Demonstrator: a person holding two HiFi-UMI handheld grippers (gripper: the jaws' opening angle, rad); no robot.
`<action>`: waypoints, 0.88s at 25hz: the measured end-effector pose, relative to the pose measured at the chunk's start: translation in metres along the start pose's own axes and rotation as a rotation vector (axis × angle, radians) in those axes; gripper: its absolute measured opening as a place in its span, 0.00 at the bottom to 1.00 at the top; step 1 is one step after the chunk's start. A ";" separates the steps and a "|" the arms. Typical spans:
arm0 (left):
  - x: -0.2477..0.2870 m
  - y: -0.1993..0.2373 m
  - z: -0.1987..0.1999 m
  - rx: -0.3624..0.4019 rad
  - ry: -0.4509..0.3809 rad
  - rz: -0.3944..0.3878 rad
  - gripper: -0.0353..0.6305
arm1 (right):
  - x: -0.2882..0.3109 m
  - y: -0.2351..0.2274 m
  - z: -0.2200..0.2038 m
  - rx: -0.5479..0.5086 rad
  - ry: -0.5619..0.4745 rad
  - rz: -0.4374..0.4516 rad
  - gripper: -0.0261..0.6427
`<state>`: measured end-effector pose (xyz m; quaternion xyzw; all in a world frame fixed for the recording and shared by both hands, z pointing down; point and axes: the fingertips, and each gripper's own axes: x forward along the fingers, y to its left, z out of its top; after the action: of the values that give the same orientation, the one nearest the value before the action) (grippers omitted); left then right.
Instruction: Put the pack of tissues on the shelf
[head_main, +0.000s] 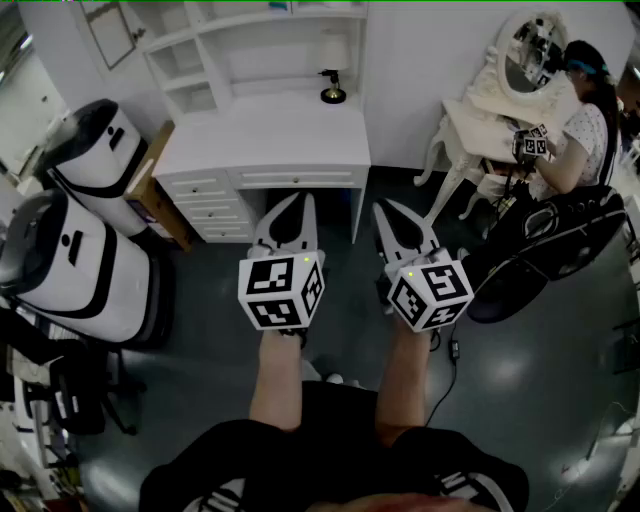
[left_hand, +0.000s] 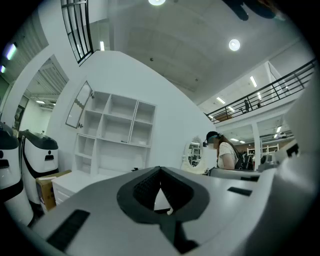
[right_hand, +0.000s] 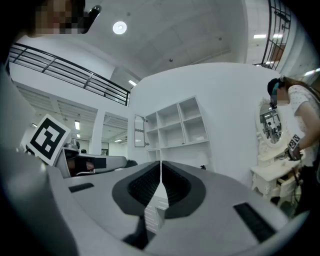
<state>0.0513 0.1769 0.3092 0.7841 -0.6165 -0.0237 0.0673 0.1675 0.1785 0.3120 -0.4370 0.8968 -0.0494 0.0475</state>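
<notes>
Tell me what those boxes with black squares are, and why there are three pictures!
A person holds a grabbing tool in each hand. The checkered boxes are part of those tools. The left claw and right claw are both shut, holding nothing. One picture comes from a camera on the person's head, looking down; the other two cameras ride on the claws. Ahead stands a white desk with shelves above it. I see no tissue pack.

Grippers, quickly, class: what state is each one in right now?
Left gripper: closed, holding nothing.
Right gripper: closed, holding nothing.
</notes>
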 end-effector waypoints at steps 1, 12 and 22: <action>-0.001 0.001 0.001 0.004 -0.003 0.000 0.07 | 0.000 -0.003 0.000 0.005 -0.001 -0.011 0.08; -0.006 0.011 -0.007 0.007 -0.022 0.006 0.07 | 0.011 0.001 -0.012 0.031 -0.024 0.004 0.08; -0.012 0.008 -0.028 -0.017 -0.052 0.014 0.07 | 0.002 0.006 -0.025 -0.022 -0.028 0.013 0.08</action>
<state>0.0438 0.1892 0.3374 0.7782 -0.6235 -0.0488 0.0581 0.1581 0.1816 0.3355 -0.4321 0.8995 -0.0332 0.0554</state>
